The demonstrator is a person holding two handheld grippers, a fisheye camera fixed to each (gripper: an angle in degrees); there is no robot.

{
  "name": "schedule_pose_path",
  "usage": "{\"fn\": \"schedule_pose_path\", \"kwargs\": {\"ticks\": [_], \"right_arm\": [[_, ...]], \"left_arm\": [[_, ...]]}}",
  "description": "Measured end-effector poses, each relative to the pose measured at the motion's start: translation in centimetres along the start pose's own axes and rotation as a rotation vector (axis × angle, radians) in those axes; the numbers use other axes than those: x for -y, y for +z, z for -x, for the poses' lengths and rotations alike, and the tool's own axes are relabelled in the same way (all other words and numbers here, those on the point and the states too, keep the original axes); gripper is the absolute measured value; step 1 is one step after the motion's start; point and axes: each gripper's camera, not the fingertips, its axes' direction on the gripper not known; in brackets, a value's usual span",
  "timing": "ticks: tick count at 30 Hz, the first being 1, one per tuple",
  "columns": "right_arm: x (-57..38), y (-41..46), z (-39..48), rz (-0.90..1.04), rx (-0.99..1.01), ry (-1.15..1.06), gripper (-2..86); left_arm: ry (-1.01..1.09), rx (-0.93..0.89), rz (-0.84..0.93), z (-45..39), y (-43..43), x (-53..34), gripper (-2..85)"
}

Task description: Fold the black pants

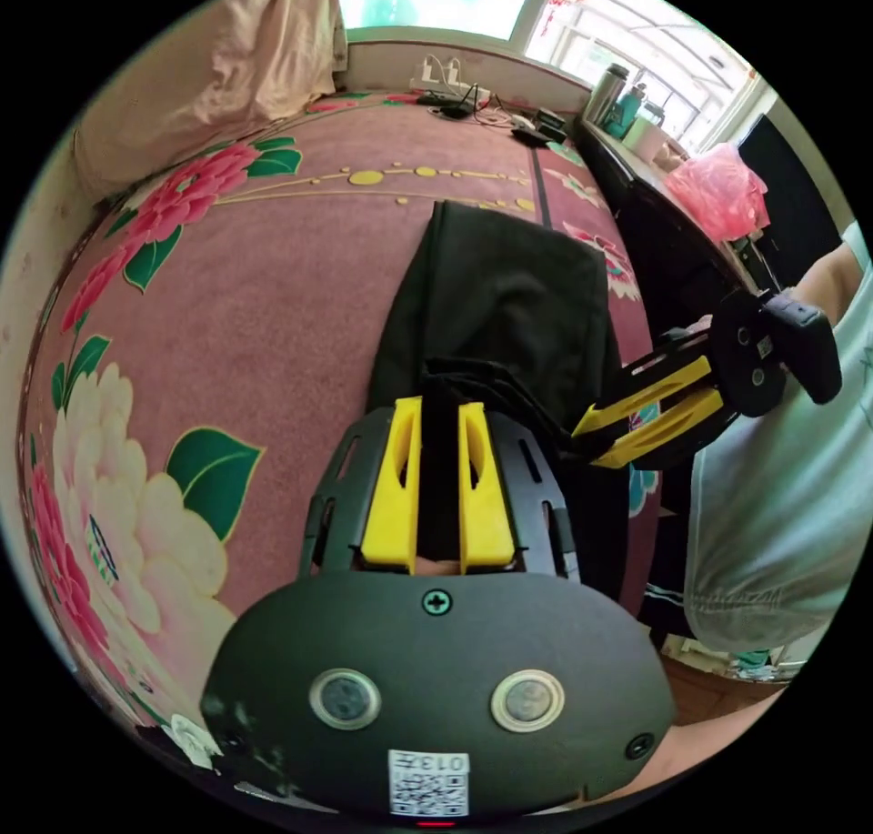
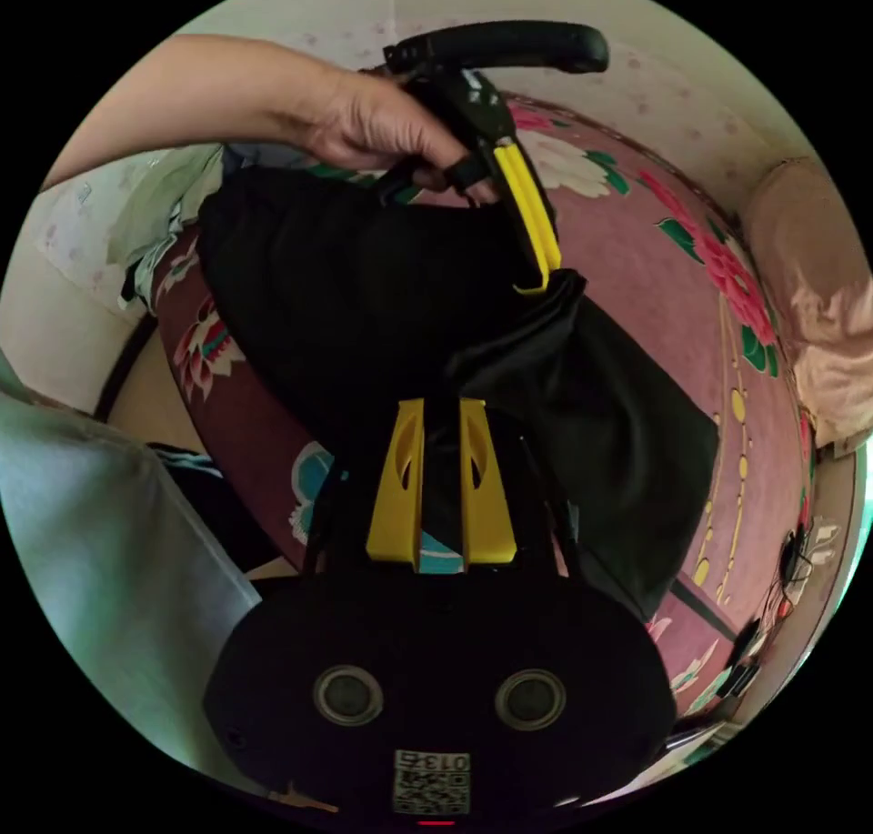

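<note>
The black pants [image 1: 496,297] lie lengthwise on a pink floral bed cover [image 1: 273,261], their near end lifted. My left gripper [image 1: 440,408] is shut on that raised black edge, cloth pinched between its yellow jaws. The right gripper [image 1: 596,434] comes in from the right side of the left gripper view, gripping the same edge a little further along. In the right gripper view my right gripper [image 2: 443,408] is shut on the black pants [image 2: 582,416], and the left gripper [image 2: 536,279], held by a hand [image 2: 382,129], clamps the cloth above it.
A beige pillow [image 1: 218,61] lies at the bed's far corner. A power strip with cables [image 1: 455,93] sits at the far edge under a window. A dark table with bottles and a pink bag [image 1: 718,188] stands beside the bed. The person's light shirt [image 1: 782,507] is close by.
</note>
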Motion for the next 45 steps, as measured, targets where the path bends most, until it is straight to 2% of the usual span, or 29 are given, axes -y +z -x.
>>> {"fn": "schedule_pose_path", "kwargs": {"ticks": [4,8,11,13,17,18,21,24,27,30,32,34,35,39,42,45], "right_arm": [[0.6,-6.1,0.0,-0.031,0.058,-0.047,8.9],[-1.3,-13.8,-3.2,-0.106,0.015,0.037,8.0],[-4.0,-17.7,-10.2,-0.096,-0.103,0.203,5.4],[-4.5,-18.7,-17.2,-0.039,-0.129,0.297,3.1],[-2.8,-19.3,-26.9,-0.010,-0.156,0.359,1.5],[-1.9,-19.1,-29.5,0.009,-0.160,0.372,1.2],[0.6,-17.2,-33.7,0.092,-0.072,0.321,0.7],[2.8,-15.8,-34.2,0.154,-0.072,0.190,0.4],[4.3,-19.1,-35.0,0.091,-0.029,0.145,0.3],[4.9,-24.0,-35.0,-0.001,-0.070,0.113,0.3],[5.5,-25.9,-34.3,-0.050,-0.016,0.086,0.3],[6.7,-26.2,-32.2,-0.080,0.005,-0.007,0.3],[7.1,-25.9,-31.7,-0.080,0.007,-0.030,0.3],[10.5,-21.4,-29.7,0.088,0.095,-0.163,0.2],[13.1,-24.9,-30.4,0.042,0.096,-0.192,0.2],[15.2,-28.4,-29.6,-0.051,0.142,-0.239,0.2]], "left_arm": [[-0.076,0.052,0.060,-0.4,-2.5,-3.3,8.6],[-0.202,0.016,-0.022,-2.5,-5.2,-5.0,8.5],[-0.158,-0.022,-0.088,-7.3,-5.3,-2.7,5.4],[-0.058,0.013,-0.070,-11.3,-4.0,0.9,1.5],[-0.095,0.106,0.030,-13.2,-0.7,4.8,0.1],[-0.123,0.124,0.120,-13.1,0.8,5.1,-0.1],[-0.236,0.077,0.085,-12.3,0.6,3.8,-0.3],[-0.392,0.052,0.062,-11.3,-0.4,1.5,-0.3],[-0.489,0.065,0.074,-11.6,-1.4,0.5,-0.3],[-0.484,0.107,0.018,-13.0,-3.6,1.1,-0.3],[-0.442,0.172,0.004,-14.1,-4.1,1.7,-0.3],[-0.443,0.195,0.143,-14.0,-2.1,2.1,-0.4],[-0.453,0.179,0.157,-13.9,-1.5,2.0,-0.4],[-0.633,0.084,0.019,-12.3,-2.7,-0.7,-0.4],[-0.677,0.188,0.012,-13.0,-5.0,-1.5,-0.4],[-0.593,0.226,-0.028,-14.2,-6.2,-1.0,-0.4]]}}
